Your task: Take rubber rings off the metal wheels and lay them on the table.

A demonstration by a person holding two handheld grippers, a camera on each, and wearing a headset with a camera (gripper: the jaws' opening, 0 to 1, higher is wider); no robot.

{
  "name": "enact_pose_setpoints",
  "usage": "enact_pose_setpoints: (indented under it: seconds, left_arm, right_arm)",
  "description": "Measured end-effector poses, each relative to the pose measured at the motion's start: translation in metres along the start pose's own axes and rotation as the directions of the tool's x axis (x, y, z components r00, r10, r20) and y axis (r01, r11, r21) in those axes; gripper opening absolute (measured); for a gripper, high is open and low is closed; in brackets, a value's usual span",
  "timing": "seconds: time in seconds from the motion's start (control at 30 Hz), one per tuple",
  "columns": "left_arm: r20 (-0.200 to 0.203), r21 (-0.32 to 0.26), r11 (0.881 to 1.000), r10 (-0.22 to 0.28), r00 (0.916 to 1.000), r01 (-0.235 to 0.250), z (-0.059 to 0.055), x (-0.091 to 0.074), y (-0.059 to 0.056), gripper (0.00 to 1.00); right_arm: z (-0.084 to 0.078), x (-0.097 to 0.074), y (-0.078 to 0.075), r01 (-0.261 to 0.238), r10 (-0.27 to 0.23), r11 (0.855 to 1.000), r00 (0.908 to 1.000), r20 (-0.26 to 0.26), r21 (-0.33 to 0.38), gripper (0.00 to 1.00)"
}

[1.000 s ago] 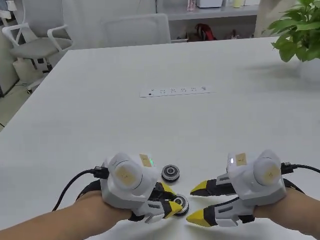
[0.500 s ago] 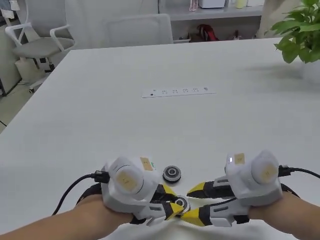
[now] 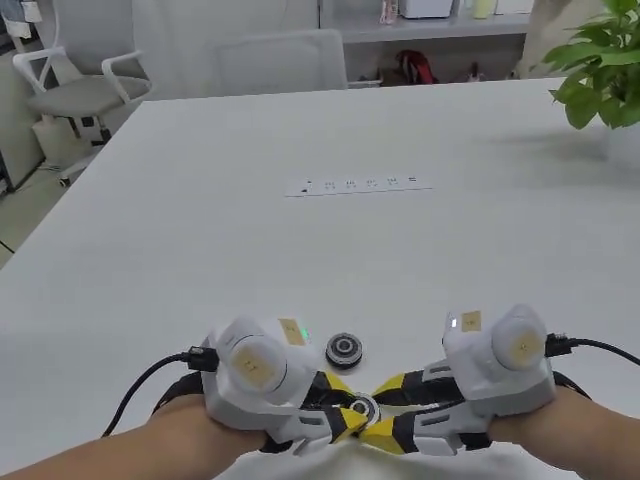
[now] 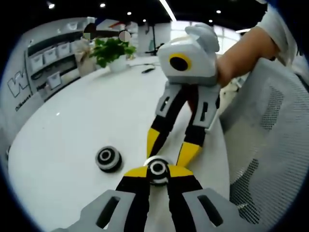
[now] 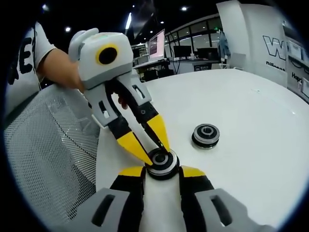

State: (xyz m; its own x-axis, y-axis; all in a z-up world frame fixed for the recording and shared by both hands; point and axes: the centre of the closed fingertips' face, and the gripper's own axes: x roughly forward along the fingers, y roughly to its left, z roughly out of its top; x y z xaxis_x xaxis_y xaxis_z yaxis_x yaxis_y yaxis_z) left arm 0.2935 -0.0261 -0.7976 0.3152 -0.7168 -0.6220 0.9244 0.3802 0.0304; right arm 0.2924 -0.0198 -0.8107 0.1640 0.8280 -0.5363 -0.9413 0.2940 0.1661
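White table (image 3: 300,250) — left gripper (image 3: 345,404) and right gripper (image 3: 381,409) both pinch one wheel (image 3: 361,408) from opposite sides, jaws narrowed onto it; second wheel (image 3: 343,348) lies just beside.

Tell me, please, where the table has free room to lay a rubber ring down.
Free: the wide bare table between the loose wheel and the socket strip, and the stretches on either side of that strip. Crowded: the near edge, where the left gripper and right gripper meet around the gripped wheel, with the loose wheel just beyond.
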Motion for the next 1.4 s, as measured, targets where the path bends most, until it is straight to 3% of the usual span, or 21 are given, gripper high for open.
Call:
enact_pose_setpoints:
  seconds: [1.4]
  left_arm:
    - [0.002,-0.005,1.000,0.009,1.0000,-0.009,-0.0004,0.0005,-0.0006,0.13]
  right_arm:
    - [-0.0057,-0.0070,0.0021,0.015,-0.015,0.998,0.9999,-0.007,-0.056,0.15]
